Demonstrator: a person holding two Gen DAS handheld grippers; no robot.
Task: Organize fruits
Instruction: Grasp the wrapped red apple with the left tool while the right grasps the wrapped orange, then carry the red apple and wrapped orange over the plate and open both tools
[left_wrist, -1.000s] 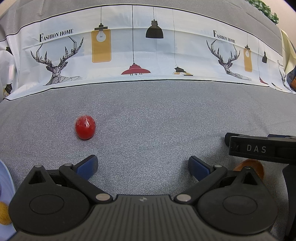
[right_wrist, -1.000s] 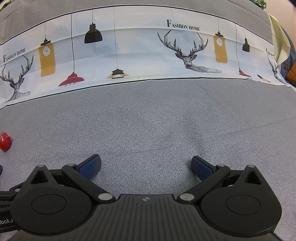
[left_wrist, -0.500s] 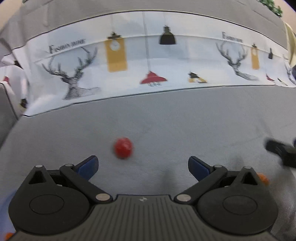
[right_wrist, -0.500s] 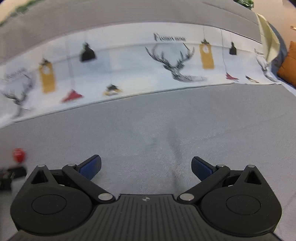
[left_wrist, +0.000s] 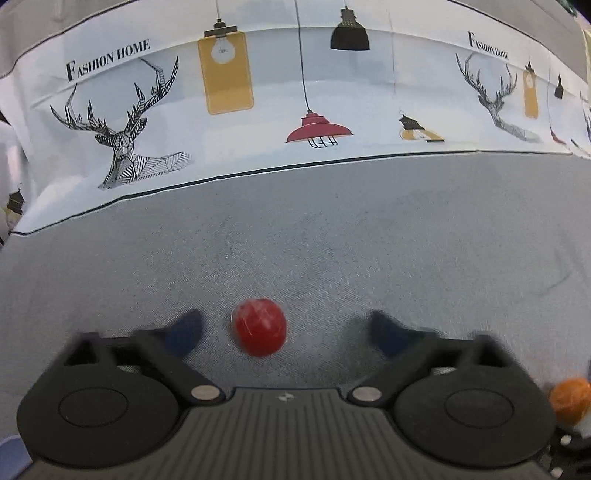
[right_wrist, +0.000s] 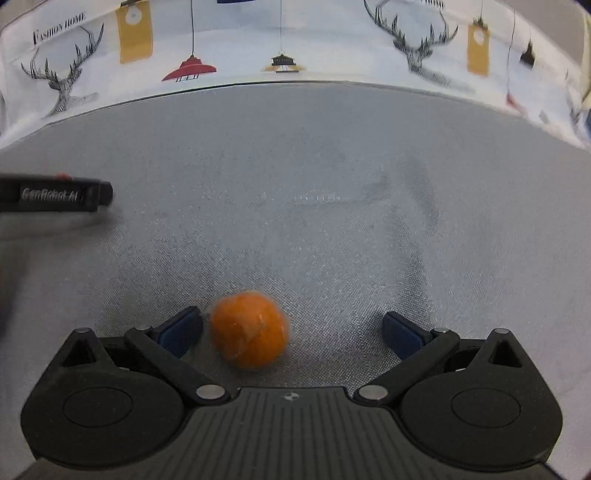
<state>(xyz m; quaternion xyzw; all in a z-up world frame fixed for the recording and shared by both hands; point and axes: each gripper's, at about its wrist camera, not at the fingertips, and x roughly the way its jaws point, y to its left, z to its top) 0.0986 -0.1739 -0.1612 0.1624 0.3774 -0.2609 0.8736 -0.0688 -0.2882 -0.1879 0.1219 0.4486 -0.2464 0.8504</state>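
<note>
A small red fruit (left_wrist: 260, 326) lies on the grey cloth between the blue fingertips of my left gripper (left_wrist: 286, 332). Its jaws are closing and blurred, with a gap on each side of the fruit. An orange fruit (right_wrist: 249, 330) rests on the cloth inside my right gripper (right_wrist: 291, 332), which is open. That gripper's left pad (right_wrist: 181, 330) is close beside the orange and the right pad stands well clear. The same orange (left_wrist: 569, 400) shows at the lower right edge of the left wrist view. The left gripper's black body (right_wrist: 55, 194) enters the right wrist view from the left.
A grey cloth (right_wrist: 332, 206) covers the surface. Behind it rises a white printed cloth (left_wrist: 295, 92) with deer and lamps. A pale blue edge (left_wrist: 11, 448) shows at the bottom left corner of the left wrist view.
The red fruit, earlier ahead and to the left of the left gripper, now sits between its fingers, which have drawn inward. The orange has come into the right wrist view, between its fingers.
</note>
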